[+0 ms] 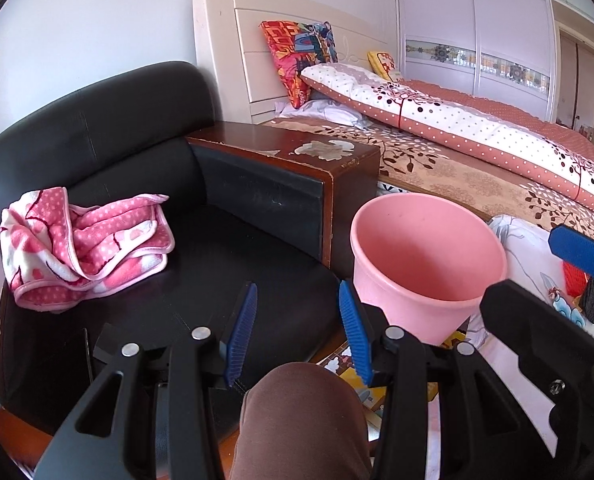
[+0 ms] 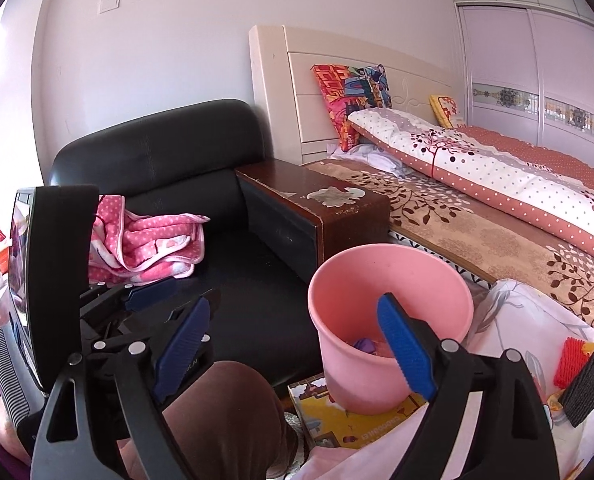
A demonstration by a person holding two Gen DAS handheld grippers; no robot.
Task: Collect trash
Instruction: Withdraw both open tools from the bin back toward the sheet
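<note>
I am holding my left tool (image 1: 297,332) low over my knee, its two blue ribbed fingers (image 1: 241,332) spread moderately apart and gripping nothing. My right tool (image 2: 297,344) is spread wide, also carrying nothing; one of its blue pads is hanging in front of the mouth of the pink plastic bin (image 2: 391,320).

The bin is standing upright on the floor just beyond my knee, resting on a yellow printed sheet (image 2: 353,420), between the black armchair (image 2: 157,152) and the bed (image 2: 477,232). It is a smooth, round, tapered bucket with a rolled rim. Inside, at the bottom, I am seeing a few small scraps, one purple; I cannot tell what they are.

To my right, on a pale floral cloth (image 2: 529,320), a red bumpy piece (image 2: 573,362) is lying just beside a black coarse-textured block (image 2: 589,380). These look like the nearest loose items, so I judge the right tool should go there next. Doing it well means closing on the red piece alone, without pinching the soft cloth beneath, and then releasing it well inside the bin's rim.

Further out, a crumpled pink dotted fleece blanket (image 1: 81,244) is lying on the glossy leather seat, beside a dark wooden armrest (image 1: 297,156) with worn, peeling varnish.
</note>
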